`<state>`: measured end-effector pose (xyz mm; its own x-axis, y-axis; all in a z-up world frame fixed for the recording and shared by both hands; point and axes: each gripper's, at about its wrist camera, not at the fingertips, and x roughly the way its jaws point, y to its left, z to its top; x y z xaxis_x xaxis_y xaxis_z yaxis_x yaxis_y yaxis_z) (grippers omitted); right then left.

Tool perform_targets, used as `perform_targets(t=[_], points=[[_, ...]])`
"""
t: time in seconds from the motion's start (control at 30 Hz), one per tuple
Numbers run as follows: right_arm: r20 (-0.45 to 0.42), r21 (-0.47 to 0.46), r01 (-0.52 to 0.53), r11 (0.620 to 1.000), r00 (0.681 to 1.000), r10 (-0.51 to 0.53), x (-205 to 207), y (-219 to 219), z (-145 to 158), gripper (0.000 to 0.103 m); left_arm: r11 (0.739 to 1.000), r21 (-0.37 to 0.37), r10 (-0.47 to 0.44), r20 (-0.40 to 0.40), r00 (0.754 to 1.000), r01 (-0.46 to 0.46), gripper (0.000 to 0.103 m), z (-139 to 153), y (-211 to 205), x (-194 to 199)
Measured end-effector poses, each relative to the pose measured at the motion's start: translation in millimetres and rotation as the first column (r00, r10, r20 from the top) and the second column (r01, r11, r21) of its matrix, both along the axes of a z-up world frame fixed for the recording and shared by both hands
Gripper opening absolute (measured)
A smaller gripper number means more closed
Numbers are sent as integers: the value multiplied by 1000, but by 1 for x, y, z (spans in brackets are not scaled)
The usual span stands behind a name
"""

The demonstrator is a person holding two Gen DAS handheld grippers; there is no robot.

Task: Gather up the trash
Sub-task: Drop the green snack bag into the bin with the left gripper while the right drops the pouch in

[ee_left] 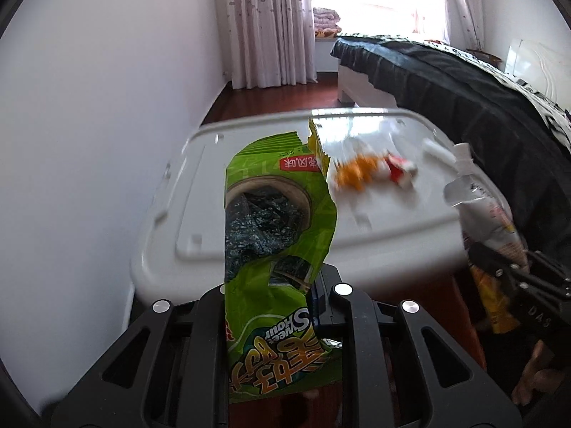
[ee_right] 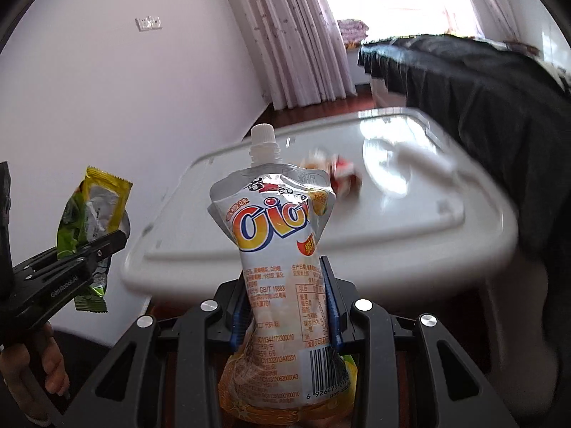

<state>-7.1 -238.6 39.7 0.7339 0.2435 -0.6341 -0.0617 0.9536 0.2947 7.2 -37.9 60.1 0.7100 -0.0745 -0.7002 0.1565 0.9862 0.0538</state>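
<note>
Pinching a green snack bag, the left gripper is closed tight, and the right gripper squeezes a white drink pouch.

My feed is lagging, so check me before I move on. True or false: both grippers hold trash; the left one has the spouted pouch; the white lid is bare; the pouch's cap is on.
1. Both grippers hold trash: true. The left gripper and right gripper are each shut on an item.
2. Left holds the spouted pouch: false. It holds the green seaweed packet; the right holds the pouch.
3. The white lid is bare: false. An orange and red wrapper lies there.
4. Cap on: true.
</note>
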Motion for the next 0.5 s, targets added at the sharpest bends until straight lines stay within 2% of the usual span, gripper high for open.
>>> perform_targets(t=[0.23, 0.5], points=[[-101, -23, -29, 999, 995, 26, -56, 19, -34, 35, 999, -14, -37, -121, 992, 36, 18, -51, -2, -57], [-241, -78, -61, 995, 970, 41, -63, 28, -69, 35, 998, 3, -52, -265, 963, 55, 18, -100, 3, -77]])
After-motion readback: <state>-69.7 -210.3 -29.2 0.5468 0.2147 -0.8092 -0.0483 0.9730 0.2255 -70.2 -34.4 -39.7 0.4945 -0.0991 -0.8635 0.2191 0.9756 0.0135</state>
